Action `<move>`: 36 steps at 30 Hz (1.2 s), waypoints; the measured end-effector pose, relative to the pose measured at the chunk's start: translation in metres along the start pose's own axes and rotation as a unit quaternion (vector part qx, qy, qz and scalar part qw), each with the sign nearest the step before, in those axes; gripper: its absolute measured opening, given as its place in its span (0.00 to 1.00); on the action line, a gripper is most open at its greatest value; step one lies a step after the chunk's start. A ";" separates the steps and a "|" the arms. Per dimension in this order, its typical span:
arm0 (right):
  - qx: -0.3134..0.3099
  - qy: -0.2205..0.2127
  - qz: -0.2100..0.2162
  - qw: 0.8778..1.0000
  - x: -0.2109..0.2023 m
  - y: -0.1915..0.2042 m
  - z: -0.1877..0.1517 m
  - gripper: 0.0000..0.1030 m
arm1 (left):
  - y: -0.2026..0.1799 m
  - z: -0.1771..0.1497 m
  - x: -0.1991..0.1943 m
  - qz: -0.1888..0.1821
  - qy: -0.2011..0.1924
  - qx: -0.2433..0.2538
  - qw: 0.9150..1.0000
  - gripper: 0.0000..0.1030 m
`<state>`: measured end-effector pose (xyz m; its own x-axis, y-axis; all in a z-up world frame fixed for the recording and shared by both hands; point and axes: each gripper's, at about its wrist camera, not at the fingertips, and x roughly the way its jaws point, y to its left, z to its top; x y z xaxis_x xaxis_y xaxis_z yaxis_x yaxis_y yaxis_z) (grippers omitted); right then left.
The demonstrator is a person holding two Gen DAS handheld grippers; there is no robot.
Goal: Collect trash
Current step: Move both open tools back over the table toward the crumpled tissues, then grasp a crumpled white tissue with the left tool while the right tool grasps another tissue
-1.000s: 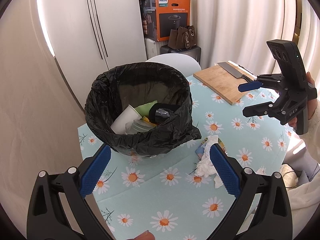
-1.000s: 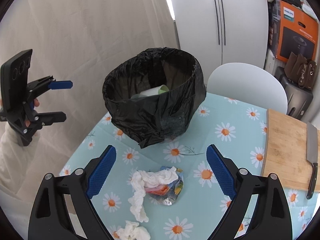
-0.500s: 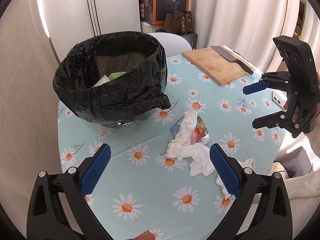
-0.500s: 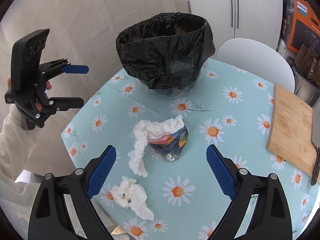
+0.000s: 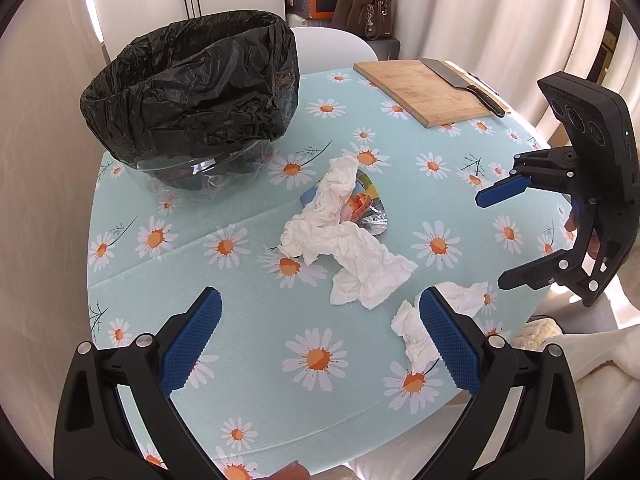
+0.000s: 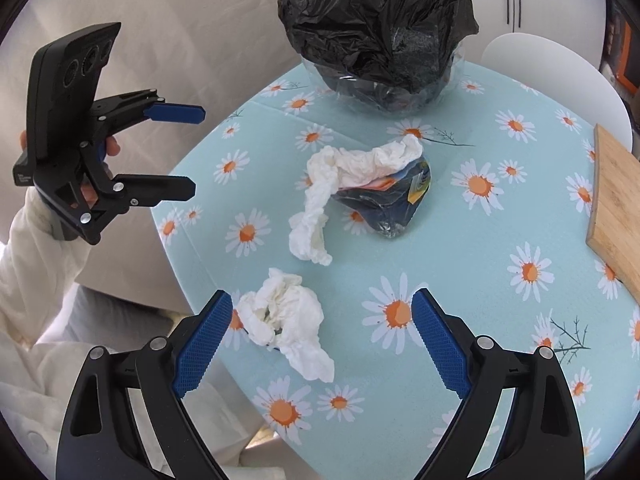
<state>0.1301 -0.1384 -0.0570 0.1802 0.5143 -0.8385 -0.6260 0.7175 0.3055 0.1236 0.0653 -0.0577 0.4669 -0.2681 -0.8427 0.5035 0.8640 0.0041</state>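
A: What's changed in the last second?

B: Both grippers have dropped toward the desk [image 5: 132, 280] and tipped down. The left gripper [image 5: 320, 340] and right gripper [image 6: 322, 340] both stand spread, holding nothing.

A: Where's the trash?

B: A small tissue [image 6: 286, 320] lies just ahead of the right gripper, near the desk's edge. Farther on, a long tissue [image 5: 340, 240] drapes over a wrapper [image 6: 384, 204]. The bin [image 5: 192, 92] sits beyond. Likely the pickup is starting, not a drop.
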 end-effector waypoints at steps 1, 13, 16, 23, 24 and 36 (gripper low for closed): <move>0.000 0.005 0.002 1.000 0.003 -0.001 -0.003 0.83 | -0.003 -0.003 0.002 0.001 0.003 -0.001 1.000 0.94; 0.002 0.059 0.035 0.998 0.034 -0.011 -0.028 0.63 | -0.034 -0.024 0.030 -0.016 0.040 0.001 0.999 0.94; 0.005 0.062 0.047 0.997 0.039 -0.011 -0.030 0.56 | -0.044 -0.029 0.038 -0.025 0.049 0.005 0.998 0.94; 0.005 0.073 0.071 0.995 0.054 -0.006 -0.030 0.37 | -0.066 -0.038 0.053 -0.060 0.069 0.021 0.996 0.92; 0.004 0.076 0.074 0.994 0.058 -0.005 -0.030 0.35 | -0.068 -0.040 0.056 -0.069 0.074 0.021 0.995 0.87; -0.008 0.086 0.081 0.993 0.063 -0.001 -0.036 0.08 | -0.072 -0.046 0.076 -0.098 0.090 0.011 0.991 0.30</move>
<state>0.1151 -0.1236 -0.1263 -0.0550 0.5335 -0.8440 -0.6481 0.6240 0.4366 0.0893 0.0022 -0.1467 0.2228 -0.3476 -0.9108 0.5878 0.7932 -0.1589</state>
